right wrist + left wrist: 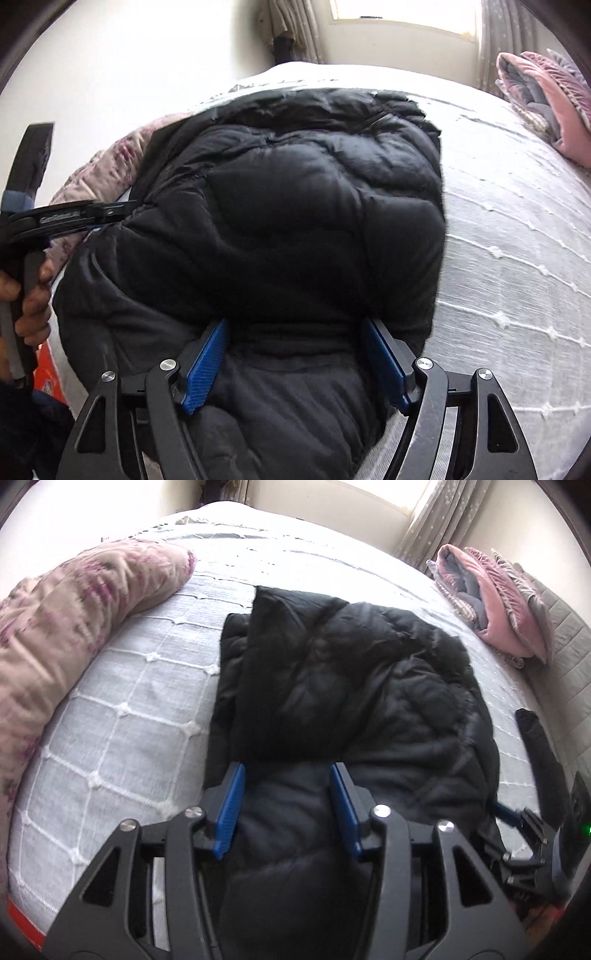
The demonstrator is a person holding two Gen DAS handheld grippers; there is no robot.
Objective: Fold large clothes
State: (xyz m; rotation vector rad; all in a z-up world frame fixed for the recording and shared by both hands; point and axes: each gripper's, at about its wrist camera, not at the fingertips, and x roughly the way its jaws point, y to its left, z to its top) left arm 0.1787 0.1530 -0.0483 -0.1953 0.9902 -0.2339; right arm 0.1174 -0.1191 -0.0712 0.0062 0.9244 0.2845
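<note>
Black quilted fabric fills both wrist views: a puffer jacket (347, 686) lies partly folded on a bed covered by a white tufted bedspread (122, 716), with its near edge at the foot of the bed, just under both tools. In the left wrist view the left gripper (288, 775) is seen with its blue pads standing apart on either side of a padded ridge of the jacket; no pressing of the pads on the cloth can be made out, so the jaws are read as open with fabric between them. The right gripper (295, 328) is likewise spread wide over the jacket's near hem, jaws open, nothing clamped (the puffed filling bulges up between the pads without being pinched). A hand (29, 295) on the left tool's handle is visible at the edge of the right wrist view. A floral duvet (70, 620) is rolled along the left side of the bed and pink folded blankets (495, 602) are stacked far right, both well apart from the jacket. The step in hand is judged to be a fresh grasp of the near edge for the next fold. It would be done best if both layers were taken deep between the pads, the two grips kept level, and the trapped air pressed out, since slippery padding is likely to spring back.
</note>
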